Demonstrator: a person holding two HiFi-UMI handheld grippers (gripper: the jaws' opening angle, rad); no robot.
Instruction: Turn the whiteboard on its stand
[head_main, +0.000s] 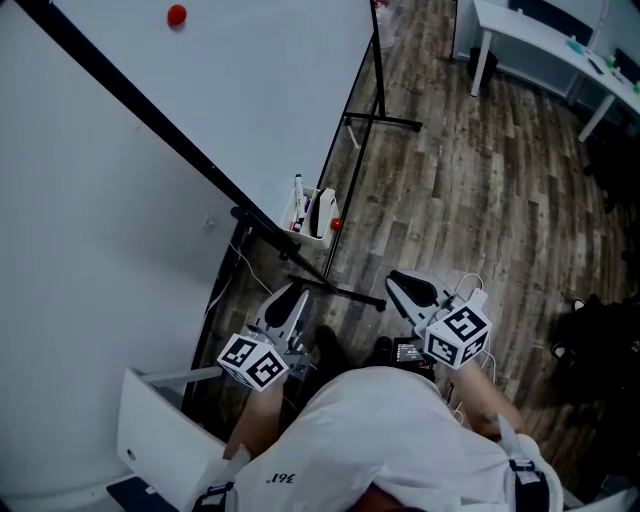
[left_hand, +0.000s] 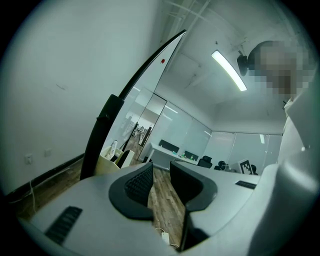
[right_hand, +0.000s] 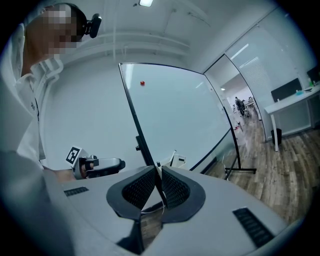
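Evidently nothing was gripped yet: the left gripper (left_hand: 161, 171) stood narrowly open and the right gripper (right_hand: 156, 172) nearly closed, both empty. They were aimed at the near edge of the whiteboard (head_main: 250, 90), far left on its stand, probably to grasp its frame.

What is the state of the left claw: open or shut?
Open. The left claw shows its pads apart in the left gripper view, with only wooden floor between them.

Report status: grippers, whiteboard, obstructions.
Left gripper open, empty; right gripper barely apart, empty. Whiteboard untouched, near edge ahead. Marker holder sits by that edge.
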